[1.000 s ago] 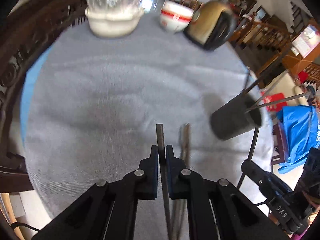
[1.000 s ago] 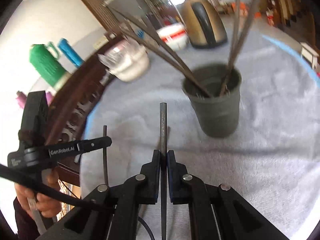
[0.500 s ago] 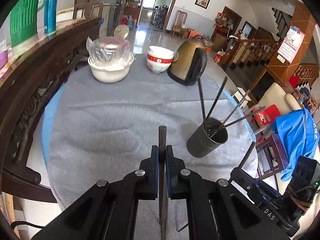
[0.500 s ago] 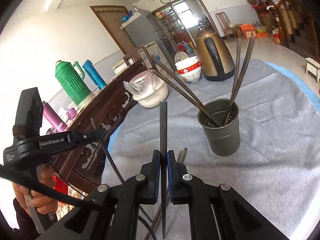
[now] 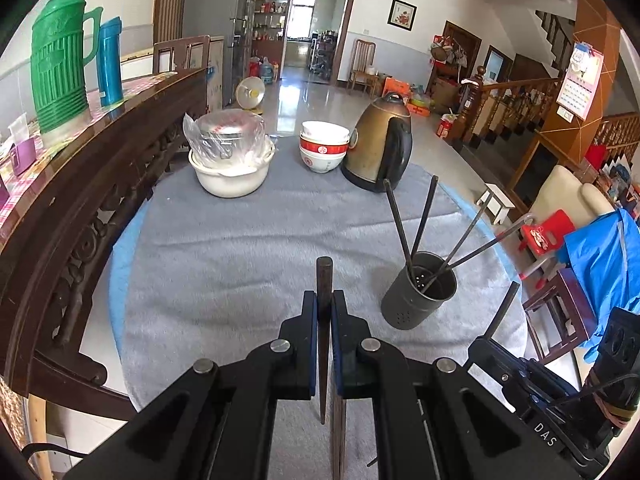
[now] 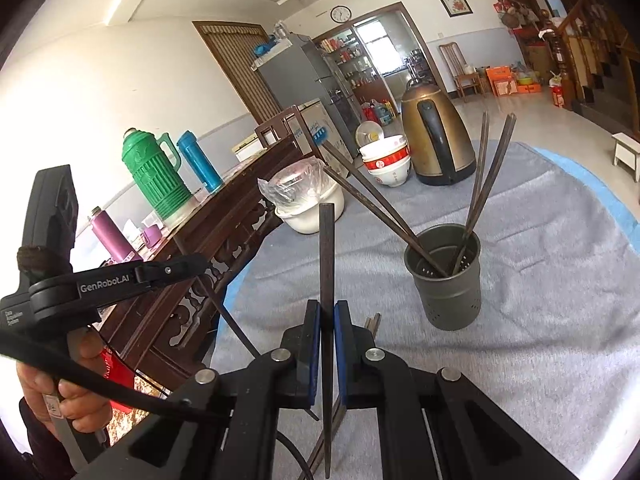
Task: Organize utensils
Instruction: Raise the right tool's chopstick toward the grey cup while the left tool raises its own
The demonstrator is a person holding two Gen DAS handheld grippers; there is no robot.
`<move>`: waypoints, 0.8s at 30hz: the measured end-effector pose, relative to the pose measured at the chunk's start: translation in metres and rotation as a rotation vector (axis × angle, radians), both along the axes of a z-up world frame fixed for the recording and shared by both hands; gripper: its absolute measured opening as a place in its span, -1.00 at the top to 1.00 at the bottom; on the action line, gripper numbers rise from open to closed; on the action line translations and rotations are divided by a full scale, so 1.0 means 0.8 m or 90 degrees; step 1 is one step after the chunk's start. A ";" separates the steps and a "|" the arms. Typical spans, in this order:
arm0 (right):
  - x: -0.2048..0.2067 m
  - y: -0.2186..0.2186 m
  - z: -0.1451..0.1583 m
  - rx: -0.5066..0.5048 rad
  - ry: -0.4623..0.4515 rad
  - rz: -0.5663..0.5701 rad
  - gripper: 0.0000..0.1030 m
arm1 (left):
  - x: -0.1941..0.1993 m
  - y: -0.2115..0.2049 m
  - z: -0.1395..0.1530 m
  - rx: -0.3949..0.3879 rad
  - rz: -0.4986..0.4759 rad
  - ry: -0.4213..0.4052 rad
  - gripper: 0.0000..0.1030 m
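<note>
The left gripper (image 5: pixel 324 312) has its fingers clamped on a single dark wooden chopstick (image 5: pixel 323 280), whose blunt end pokes out past the blue pads, lifted above the round counter covered in grey fleecy cloth (image 5: pixel 240 248). The right gripper (image 6: pixel 328 320) is closed the same way on another dark chopstick (image 6: pixel 327 248), which stands up between its pads. A few more chopsticks lie on the cloth under the right gripper. To the right stands the dark grey perforated metal utensil cup (image 5: pixel 420 296), upright, with four chopsticks leaning out of it at different angles. At the far edge of the counter sit a white pot with plastic wrap over it (image 5: pixel 230 160), stacked red-and-white bowls (image 5: pixel 323 152) and a brass-coloured electric kettle (image 5: pixel 380 148).
</note>
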State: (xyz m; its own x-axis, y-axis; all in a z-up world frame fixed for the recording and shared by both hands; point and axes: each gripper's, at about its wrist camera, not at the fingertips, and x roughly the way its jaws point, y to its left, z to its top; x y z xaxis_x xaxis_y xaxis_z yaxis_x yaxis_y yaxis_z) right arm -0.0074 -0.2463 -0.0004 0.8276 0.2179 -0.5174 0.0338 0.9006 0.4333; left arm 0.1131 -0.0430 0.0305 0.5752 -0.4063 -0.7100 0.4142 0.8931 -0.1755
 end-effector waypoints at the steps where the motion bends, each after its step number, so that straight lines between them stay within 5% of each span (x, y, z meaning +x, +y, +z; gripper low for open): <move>1: 0.000 0.000 0.000 0.000 0.000 0.000 0.85 | 0.000 0.000 0.000 0.000 0.000 0.001 0.87; 24: -0.007 -0.018 0.012 0.007 -0.018 -0.021 0.85 | 0.013 0.040 0.018 -0.044 0.032 0.012 0.87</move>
State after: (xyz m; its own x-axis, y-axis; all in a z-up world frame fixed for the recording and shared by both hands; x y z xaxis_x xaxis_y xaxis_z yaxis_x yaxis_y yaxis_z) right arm -0.0133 -0.2608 0.0090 0.8486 0.1958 -0.4914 0.0505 0.8947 0.4438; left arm 0.1232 -0.0112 0.0448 0.5826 -0.4255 -0.6925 0.3654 0.8982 -0.2445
